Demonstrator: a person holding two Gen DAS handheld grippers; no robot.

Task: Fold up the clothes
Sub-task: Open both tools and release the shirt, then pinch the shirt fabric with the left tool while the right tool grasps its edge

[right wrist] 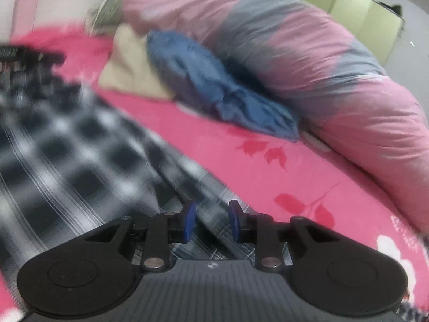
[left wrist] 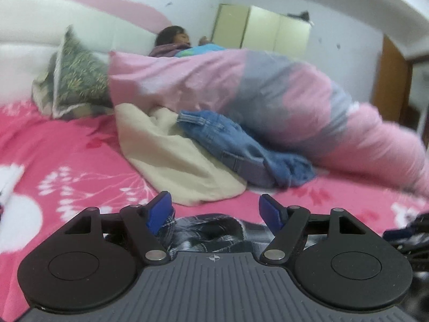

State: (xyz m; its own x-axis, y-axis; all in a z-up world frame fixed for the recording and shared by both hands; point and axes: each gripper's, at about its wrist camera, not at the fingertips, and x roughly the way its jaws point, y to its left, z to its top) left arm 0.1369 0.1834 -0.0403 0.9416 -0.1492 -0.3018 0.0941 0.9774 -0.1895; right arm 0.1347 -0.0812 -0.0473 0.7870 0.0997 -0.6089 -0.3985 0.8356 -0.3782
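Note:
A black-and-white plaid garment [right wrist: 67,139] lies spread on the pink flowered bedsheet [right wrist: 268,161], blurred in the right wrist view. My right gripper [right wrist: 212,221] sits low over its near edge. Its blue pads stand a little apart, and a strip of the plaid cloth runs loose between them. My left gripper [left wrist: 215,212] is wide open above a bunched part of the same plaid garment [left wrist: 211,230]. The cloth rises beside the left blue pad [left wrist: 158,213], but nothing is clamped.
A crumpled blue denim garment [left wrist: 241,147] lies on a cream cloth [left wrist: 171,161] ahead. Behind them a bulky pink and grey duvet [left wrist: 268,88] covers a person lying down [left wrist: 174,37]. A patterned pillow [left wrist: 75,75] leans on the white headboard, and a pale wardrobe [left wrist: 262,26] stands by the wall.

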